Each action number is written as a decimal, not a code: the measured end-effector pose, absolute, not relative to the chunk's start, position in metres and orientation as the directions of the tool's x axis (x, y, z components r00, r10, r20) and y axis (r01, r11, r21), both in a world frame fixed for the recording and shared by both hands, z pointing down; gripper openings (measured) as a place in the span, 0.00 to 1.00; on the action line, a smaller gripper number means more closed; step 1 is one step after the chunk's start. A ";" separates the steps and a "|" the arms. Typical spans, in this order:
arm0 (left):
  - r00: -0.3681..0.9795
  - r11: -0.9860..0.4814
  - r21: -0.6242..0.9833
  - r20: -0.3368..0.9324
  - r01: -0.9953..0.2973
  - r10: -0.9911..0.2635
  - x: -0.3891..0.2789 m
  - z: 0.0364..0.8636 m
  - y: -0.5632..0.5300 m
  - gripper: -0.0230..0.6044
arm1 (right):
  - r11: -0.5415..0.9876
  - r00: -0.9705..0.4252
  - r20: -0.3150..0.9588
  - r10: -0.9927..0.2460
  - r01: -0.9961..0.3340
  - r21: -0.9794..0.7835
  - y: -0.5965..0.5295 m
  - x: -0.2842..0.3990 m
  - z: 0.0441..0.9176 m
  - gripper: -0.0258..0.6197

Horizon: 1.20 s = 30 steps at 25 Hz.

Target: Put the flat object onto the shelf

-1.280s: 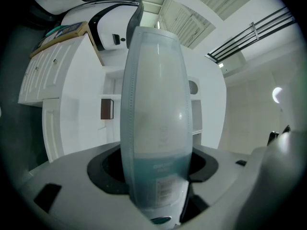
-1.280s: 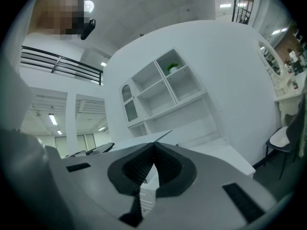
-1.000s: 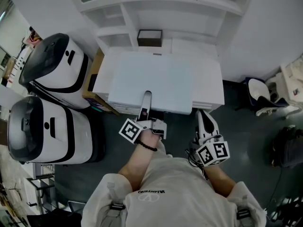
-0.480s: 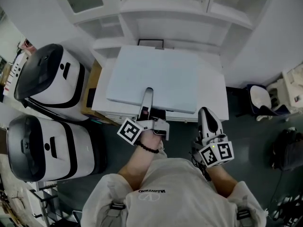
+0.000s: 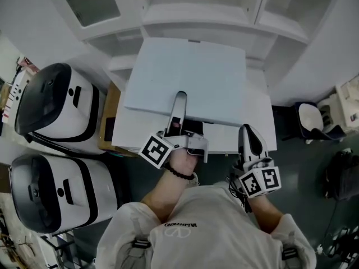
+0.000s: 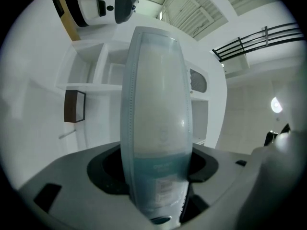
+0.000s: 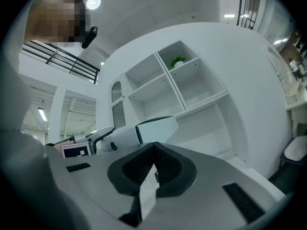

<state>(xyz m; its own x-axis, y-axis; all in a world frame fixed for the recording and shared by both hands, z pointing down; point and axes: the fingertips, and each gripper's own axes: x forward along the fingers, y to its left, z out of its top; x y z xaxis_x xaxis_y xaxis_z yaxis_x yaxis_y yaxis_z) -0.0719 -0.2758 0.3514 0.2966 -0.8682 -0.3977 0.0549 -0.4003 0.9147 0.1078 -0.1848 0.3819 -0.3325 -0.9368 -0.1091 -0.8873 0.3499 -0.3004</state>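
Observation:
The flat object (image 5: 185, 77) is a large pale blue-white packet, held level above the white stack and reaching toward the white shelf unit (image 5: 196, 15). My left gripper (image 5: 178, 114) is shut on the packet's near edge, with one jaw lying on top. In the left gripper view the packet (image 6: 156, 119) stands edge-on between the jaws, with the shelf (image 6: 86, 85) behind it. My right gripper (image 5: 249, 144) hangs lower at the right, shut and empty; its view shows its jaws (image 7: 153, 164) meeting, the packet (image 7: 156, 128) at left and the shelf compartments (image 7: 177, 80).
Two white-and-black machines (image 5: 53, 111) (image 5: 50, 192) stand at the left beside a cardboard box (image 5: 112, 111). A white stack (image 5: 255, 116) lies under the packet. A brown box (image 6: 74, 106) sits on a shelf. A white seat (image 5: 311, 119) and dark bag (image 5: 342, 175) are at the right.
The left gripper has lifted the packet and carried it forward toward the shelf, so it now hides the brown box. The right gripper has barely moved.

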 end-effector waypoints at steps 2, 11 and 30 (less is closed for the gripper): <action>0.293 -0.409 0.911 -0.407 0.059 -0.865 -0.070 0.342 -0.285 0.51 | 0.353 -0.335 -0.111 -0.936 -0.887 -0.298 -0.191 0.105 0.380 0.06; 0.279 -0.443 0.895 -0.439 0.053 -0.854 -0.053 0.298 -0.327 0.51 | 0.370 -0.352 -0.113 -0.929 -0.876 -0.310 -0.223 0.112 0.378 0.06; 0.188 -0.402 0.915 -0.391 -0.022 -0.901 -0.031 0.270 -0.444 0.51 | 0.416 -0.398 -0.122 -0.909 -0.856 -0.307 -0.275 0.138 0.376 0.06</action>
